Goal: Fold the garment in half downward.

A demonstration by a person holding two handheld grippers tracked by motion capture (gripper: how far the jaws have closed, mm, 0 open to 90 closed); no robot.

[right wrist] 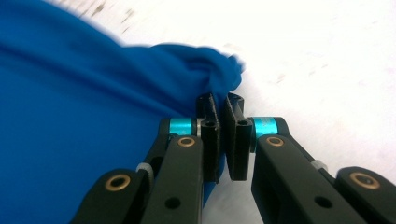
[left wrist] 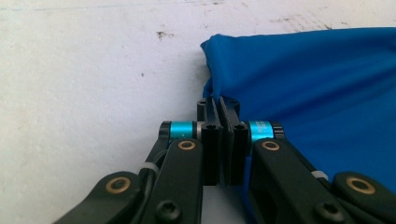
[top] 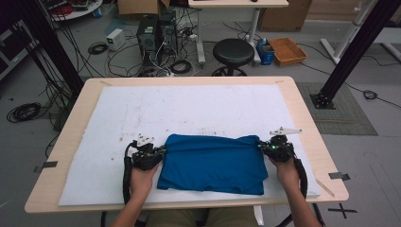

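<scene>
Blue cloth (top: pixel 213 163) pinched at both far corners
Left gripper (top: pixel 158 152) and right gripper (top: pixel 263 145) clamped on it, near desk (top: pixel 66 137) front edge

Both forearms reach in from the near edge, bare, roughly parallel and well apart. The left hand (top: pixel 140 179) grips the left gripper (top: pixel 163 150) low and level, tips turned inward toward the right, jaws pressed together. The right hand (top: pixel 287 171) carries the right gripper (top: pixel 260 144) likewise low, tips turned inward toward the left, jaws closed.
</scene>
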